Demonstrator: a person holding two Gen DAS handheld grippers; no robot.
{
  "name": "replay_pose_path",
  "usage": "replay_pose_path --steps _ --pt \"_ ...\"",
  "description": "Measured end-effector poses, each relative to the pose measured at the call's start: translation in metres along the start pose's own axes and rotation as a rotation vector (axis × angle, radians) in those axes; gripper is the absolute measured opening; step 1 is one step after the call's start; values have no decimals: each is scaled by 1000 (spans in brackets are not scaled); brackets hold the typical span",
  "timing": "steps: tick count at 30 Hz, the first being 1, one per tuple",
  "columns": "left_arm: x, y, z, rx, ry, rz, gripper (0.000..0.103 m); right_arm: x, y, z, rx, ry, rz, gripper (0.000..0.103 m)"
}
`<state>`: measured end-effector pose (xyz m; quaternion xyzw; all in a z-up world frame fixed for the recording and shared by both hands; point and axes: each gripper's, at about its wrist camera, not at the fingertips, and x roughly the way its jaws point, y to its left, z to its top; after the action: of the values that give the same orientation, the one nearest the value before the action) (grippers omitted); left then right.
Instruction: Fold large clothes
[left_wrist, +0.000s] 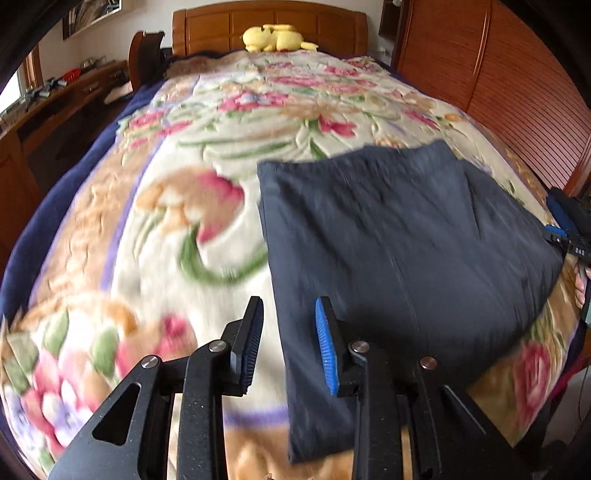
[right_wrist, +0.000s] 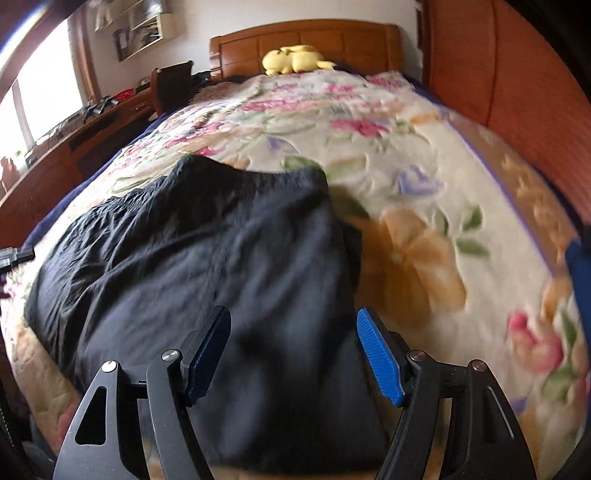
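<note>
dark folded garment (left_wrist: 399, 236) sits lower right on the floral blanket (left_wrist: 177, 206), looks soft, light and floppy so I'd pinch the near corners, left gripper (left_wrist: 289, 345) partly open and right gripper (right_wrist: 293, 352) wide open, both holding nothing

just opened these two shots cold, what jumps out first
A dark garment, folded flat, lies on the near part of a bed covered by a big flowered blanket. Both grippers hang over its near edge with jaws apart and nothing between the pads: the left gripper at the garment's left edge, the right gripper over its near right part. Far back, a yellow plush toy sits against the wooden headboard.
</note>
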<state>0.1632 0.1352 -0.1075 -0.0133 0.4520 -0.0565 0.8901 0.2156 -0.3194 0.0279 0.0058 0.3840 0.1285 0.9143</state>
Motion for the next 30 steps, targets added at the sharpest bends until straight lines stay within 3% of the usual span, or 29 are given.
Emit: replay_pose_path --steps 6,18,30 --pt "-2 -10 -28 -17 20 -31 33 -5 -6 -12 43 32 -4 73" --pt "8 -15 -52 18 79 11 33 -22 0 -25 53 48 -18 73" --pt "16 -13 -68 -18 98 41 39 0 -2 -43 85 85 -28 77"
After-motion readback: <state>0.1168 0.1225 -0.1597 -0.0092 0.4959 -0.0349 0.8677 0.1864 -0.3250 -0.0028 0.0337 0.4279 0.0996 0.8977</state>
